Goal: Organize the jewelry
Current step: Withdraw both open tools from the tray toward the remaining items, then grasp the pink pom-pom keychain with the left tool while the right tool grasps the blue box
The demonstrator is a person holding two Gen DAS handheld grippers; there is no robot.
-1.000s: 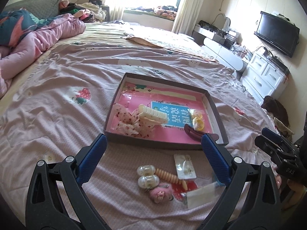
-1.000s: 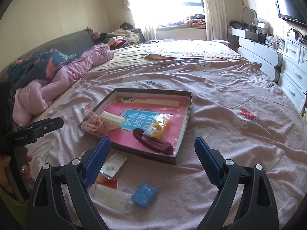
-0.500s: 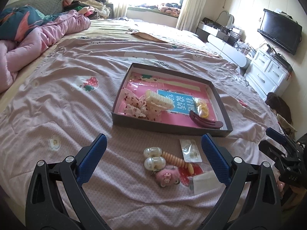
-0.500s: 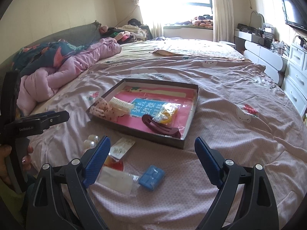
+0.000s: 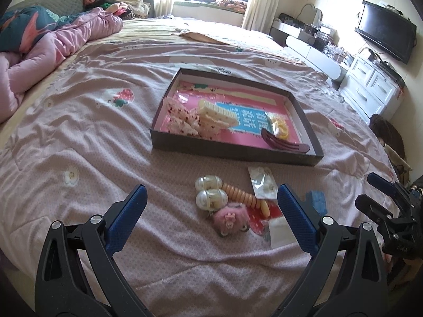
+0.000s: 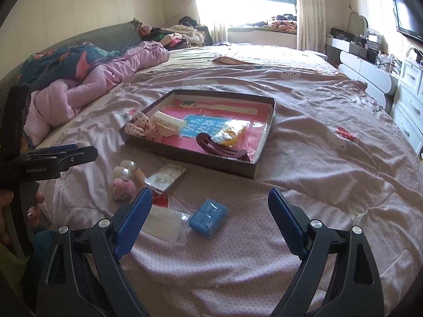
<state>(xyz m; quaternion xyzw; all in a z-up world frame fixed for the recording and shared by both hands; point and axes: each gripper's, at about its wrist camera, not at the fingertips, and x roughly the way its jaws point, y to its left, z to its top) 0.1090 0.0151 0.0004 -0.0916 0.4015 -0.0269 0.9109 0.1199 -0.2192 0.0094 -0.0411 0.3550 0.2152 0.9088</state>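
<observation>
Jewelry pieces lie in two groups on the bed cover. In the middle of both views we see the shallow dark box, and inside it a cream hair comb, a dotted fabric piece, a yellow item in a clear bag and a dark red hair clip. We judge that these are already sorted, because they sit inside the walls.

Below the box, in the lower middle of the left view, a loose group waits on the cover: two pearl-like beads, an orange ribbed piece, a pink fluffy charm and an earring card. The small blue case lies in the lower middle of the right view.

Our left gripper hangs above the loose group with jaws released and nothing between them. Our right gripper is also spread wide and empty, with the blue case just ahead of its fingers. We think both point down at the loose things to choose the next one.

The cover is soft and wrinkled, so small things can sink. A pink quilt lies at the left, white drawers at the right.
</observation>
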